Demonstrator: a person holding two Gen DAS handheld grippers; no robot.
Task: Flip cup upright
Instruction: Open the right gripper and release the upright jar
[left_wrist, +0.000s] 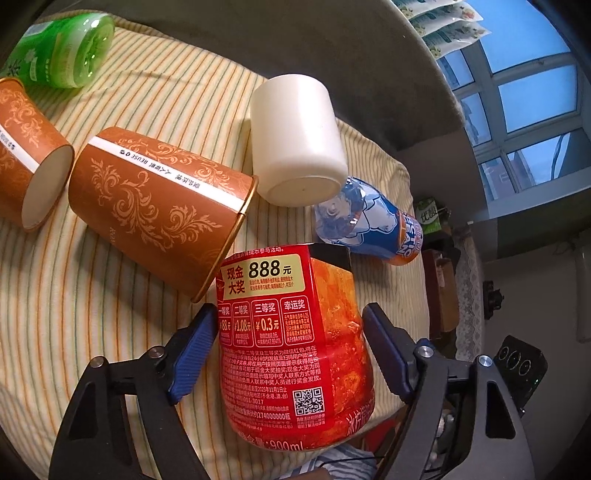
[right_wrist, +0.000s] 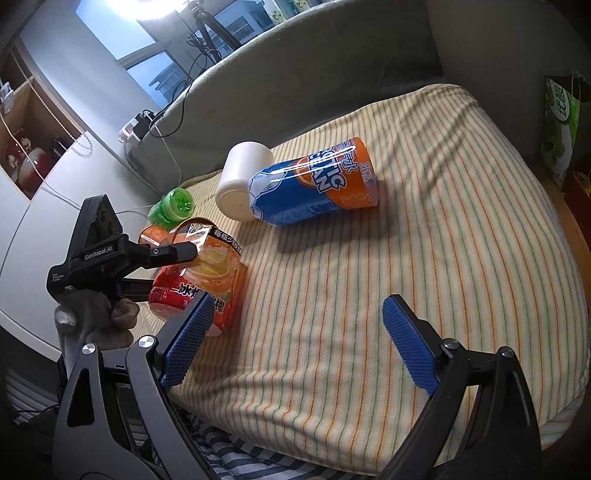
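Note:
A red-labelled cup (left_wrist: 291, 354) cut from a drink bottle lies on the striped cloth (left_wrist: 74, 295) between my left gripper's fingers. My left gripper (left_wrist: 290, 349) stands around it; the left pad touches the label and the right pad is a small gap away. The same cup (right_wrist: 207, 280) shows in the right wrist view, tilted on its side, with the left gripper's arm over it. My right gripper (right_wrist: 299, 332) is open and empty above bare cloth, to the right of the cup.
Two brown paper cups (left_wrist: 159, 206) (left_wrist: 29, 155), a white cup (left_wrist: 295, 140), a blue-orange cup (left_wrist: 369, 225) and a green cup (left_wrist: 62, 51) lie on their sides. The cloth edge drops off at the right (left_wrist: 406, 295). A grey sofa back (right_wrist: 332, 66) stands behind.

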